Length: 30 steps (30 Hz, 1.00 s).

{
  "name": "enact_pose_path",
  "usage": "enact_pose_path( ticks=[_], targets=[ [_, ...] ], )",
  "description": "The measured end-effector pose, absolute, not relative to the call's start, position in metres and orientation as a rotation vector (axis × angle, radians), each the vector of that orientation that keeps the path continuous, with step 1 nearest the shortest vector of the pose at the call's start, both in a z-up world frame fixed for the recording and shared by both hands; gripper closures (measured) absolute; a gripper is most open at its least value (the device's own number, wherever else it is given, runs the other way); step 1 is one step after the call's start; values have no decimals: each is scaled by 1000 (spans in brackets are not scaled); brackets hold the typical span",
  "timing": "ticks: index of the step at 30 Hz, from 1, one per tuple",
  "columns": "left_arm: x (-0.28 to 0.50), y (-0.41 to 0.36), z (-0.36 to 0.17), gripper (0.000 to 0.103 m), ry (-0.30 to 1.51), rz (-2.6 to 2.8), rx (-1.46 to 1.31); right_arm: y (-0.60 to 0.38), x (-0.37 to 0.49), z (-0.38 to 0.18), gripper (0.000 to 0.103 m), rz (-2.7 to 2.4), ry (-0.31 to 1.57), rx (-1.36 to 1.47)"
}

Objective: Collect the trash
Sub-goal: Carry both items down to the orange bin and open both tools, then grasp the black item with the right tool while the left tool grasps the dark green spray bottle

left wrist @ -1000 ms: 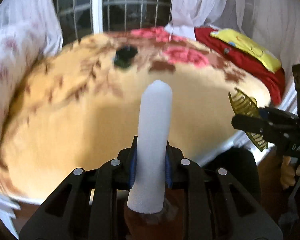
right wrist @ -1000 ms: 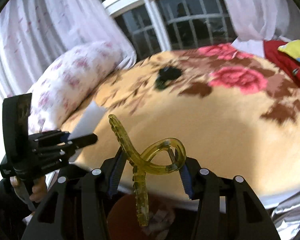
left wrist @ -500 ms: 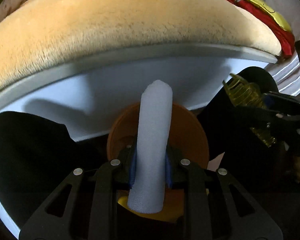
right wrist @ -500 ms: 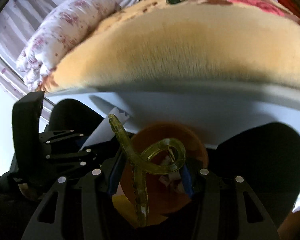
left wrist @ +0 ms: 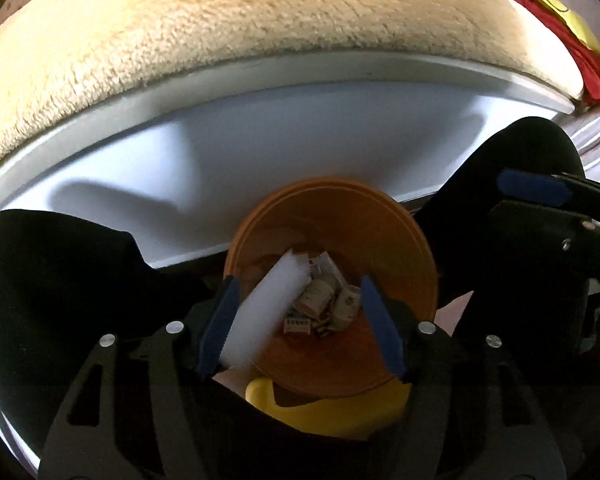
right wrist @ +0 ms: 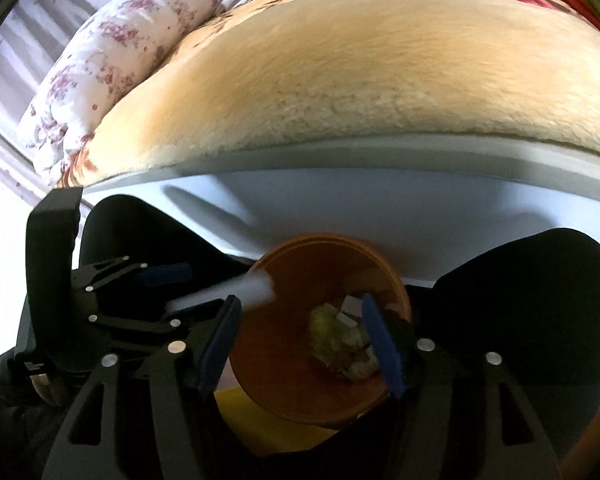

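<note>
white foam stick | tilted, over orange bin rim | clip blurred, inside bin

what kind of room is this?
Most likely a bedroom: a bed with a plush tan floral blanket, a rolled floral quilt at one end, and an orange trash bin beside its white frame.

The bin looks like smooth orange plastic with a dull sheen. The white stick tipping into it has the soft, matt, finely pitted look of foam. The scraps at the bottom seem to be crumpled paper. The blanket over the bed is thick, fuzzy yellow plush, rough-napped at its edge. The pillow is smooth printed cloth. Both grippers' fingers are matt black plastic with blue rubbery pads and shiny metal screw heads.
</note>
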<state>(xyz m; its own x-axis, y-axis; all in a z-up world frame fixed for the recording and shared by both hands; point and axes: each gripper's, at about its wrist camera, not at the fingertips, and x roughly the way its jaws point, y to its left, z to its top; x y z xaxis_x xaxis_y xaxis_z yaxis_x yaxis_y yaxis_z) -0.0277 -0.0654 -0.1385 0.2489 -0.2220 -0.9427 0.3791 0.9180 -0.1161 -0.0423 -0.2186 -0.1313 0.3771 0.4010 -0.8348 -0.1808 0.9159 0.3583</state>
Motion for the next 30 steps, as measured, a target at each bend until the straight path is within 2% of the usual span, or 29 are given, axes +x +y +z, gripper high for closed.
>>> enact_pose_path(
  ticks=[7, 11, 15, 17, 21, 24, 30],
  targets=[
    [-27, -64, -138, 41, 1248, -411, 149, -229, -45, -123, 41, 358, 1105, 240],
    [-32, -51, -130, 40, 1229, -408, 151, -232, -47, -100, 41, 374, 1058, 223],
    [-30, -44, -101, 40, 1169, -436, 138, -238, -39, -61, 39, 393, 992, 193],
    [-27, -39, -75, 37, 1113, -463, 122, -244, -27, -40, 35, 397, 951, 185],
    [-18, -34, -26, 34, 964, -467, 118, -254, 13, -9, 35, 392, 905, 185],
    [5, -29, 0, 28, 858, -426, 92, -255, 62, 10, 35, 373, 853, 166],
    [73, -27, 12, 26, 779, -356, 7, -241, 175, 27, 34, 351, 810, 75]
  ],
)
